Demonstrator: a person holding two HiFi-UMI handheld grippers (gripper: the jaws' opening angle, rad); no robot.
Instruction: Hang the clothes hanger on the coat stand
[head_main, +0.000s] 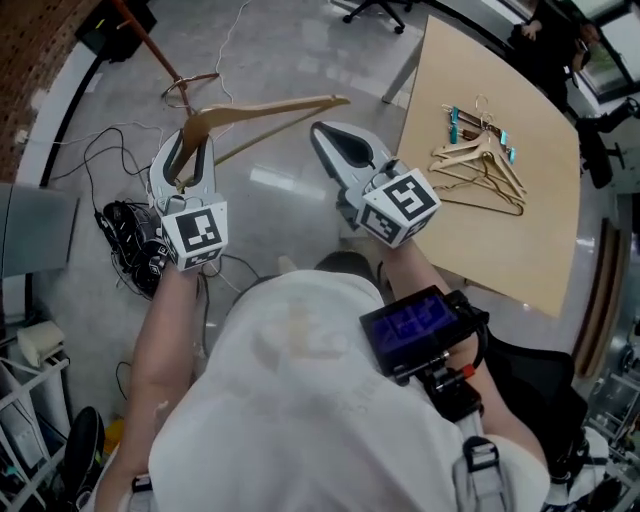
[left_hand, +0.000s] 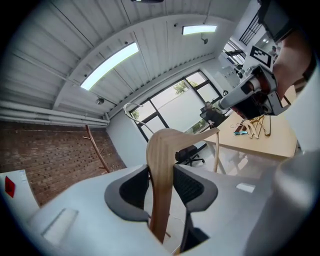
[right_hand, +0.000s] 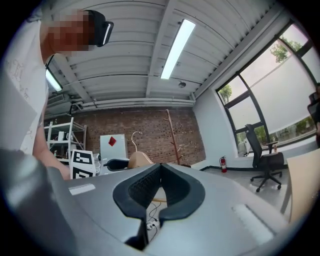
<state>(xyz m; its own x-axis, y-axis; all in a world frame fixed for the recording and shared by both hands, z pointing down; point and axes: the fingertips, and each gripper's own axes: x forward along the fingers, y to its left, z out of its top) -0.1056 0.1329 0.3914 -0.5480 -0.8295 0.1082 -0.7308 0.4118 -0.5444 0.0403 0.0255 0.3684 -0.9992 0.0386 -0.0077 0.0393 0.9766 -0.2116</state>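
Observation:
A wooden clothes hanger (head_main: 262, 110) with a metal hook (head_main: 182, 88) is held in my left gripper (head_main: 190, 152), which is shut on one arm of it near the neck. In the left gripper view the wood (left_hand: 161, 200) stands upright between the two pads, and the other arm reaches right. My right gripper (head_main: 336, 136) hovers beside it, shut, with nothing in it; its tips meet (right_hand: 160, 167). The coat stand (head_main: 150, 45), a thin reddish pole with pegs, stands at the far left by the brick wall (right_hand: 172, 136).
A light wooden table (head_main: 470, 250) at the right carries several more hangers (head_main: 482, 160). Cables and a black bundle (head_main: 130, 240) lie on the floor at the left. An office chair (right_hand: 265, 160) stands by the windows. A white shelf (right_hand: 60, 137) is near the brick wall.

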